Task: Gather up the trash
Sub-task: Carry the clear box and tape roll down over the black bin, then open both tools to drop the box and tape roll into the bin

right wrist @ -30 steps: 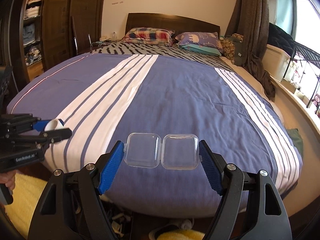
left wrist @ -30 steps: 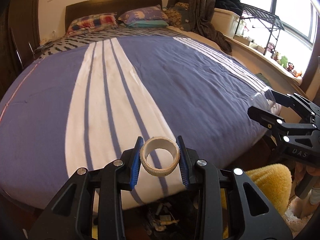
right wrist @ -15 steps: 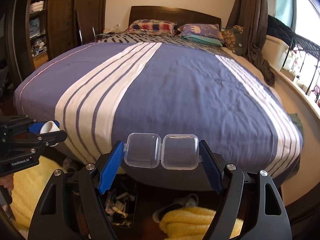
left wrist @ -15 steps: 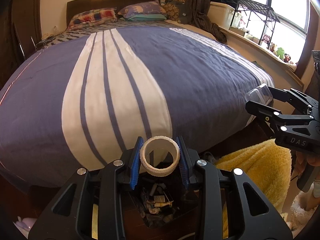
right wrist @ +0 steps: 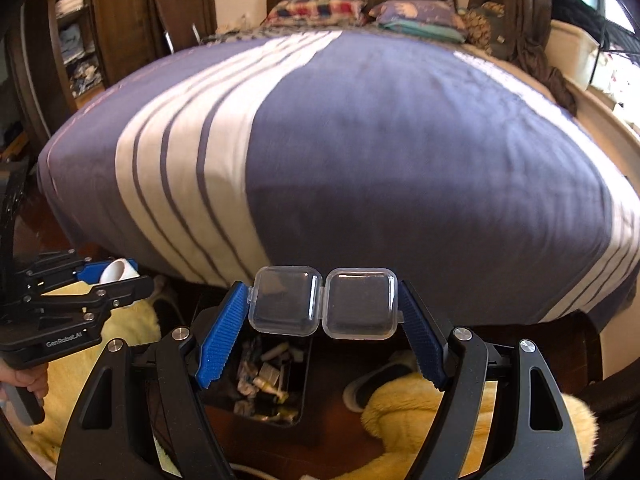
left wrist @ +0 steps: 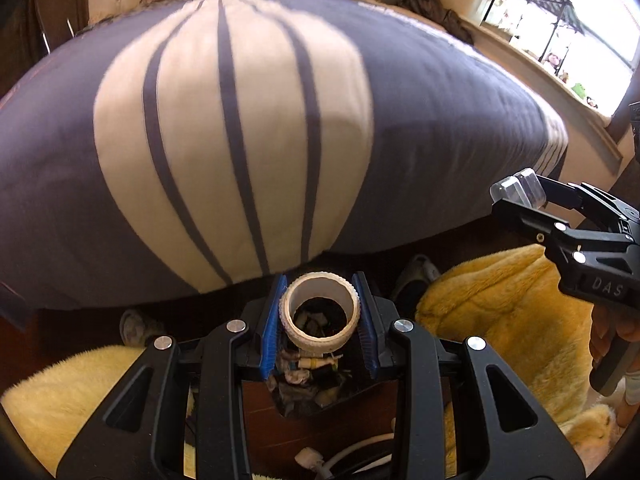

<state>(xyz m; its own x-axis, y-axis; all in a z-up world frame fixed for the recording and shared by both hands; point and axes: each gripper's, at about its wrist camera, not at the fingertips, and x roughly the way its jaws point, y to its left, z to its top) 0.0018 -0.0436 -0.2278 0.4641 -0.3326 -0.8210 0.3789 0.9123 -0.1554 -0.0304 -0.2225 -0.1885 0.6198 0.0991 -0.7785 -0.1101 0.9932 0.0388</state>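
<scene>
My left gripper [left wrist: 320, 320] is shut on a white tape roll [left wrist: 320, 334] and holds it over a dark trash bin [left wrist: 308, 384] full of scraps on the floor at the foot of the bed. My right gripper [right wrist: 323, 312] is shut on a clear hinged plastic case [right wrist: 323, 301], lying open flat, above and just right of the same bin [right wrist: 264, 376]. The right gripper with the case [left wrist: 518, 186] shows at the right of the left wrist view. The left gripper with the roll [right wrist: 116, 272] shows at the left of the right wrist view.
A bed with a blue and white striped cover [right wrist: 360, 128] fills the view ahead. Yellow fluffy rugs [left wrist: 500, 320] lie on the dark wood floor on both sides of the bin. Slippers [right wrist: 376, 380] lie by the bed. A white cable [left wrist: 340, 456] lies near me.
Both grippers have drawn back from over the bed and dropped toward the floor. The bin has come into view under them. Both still hold their items.
</scene>
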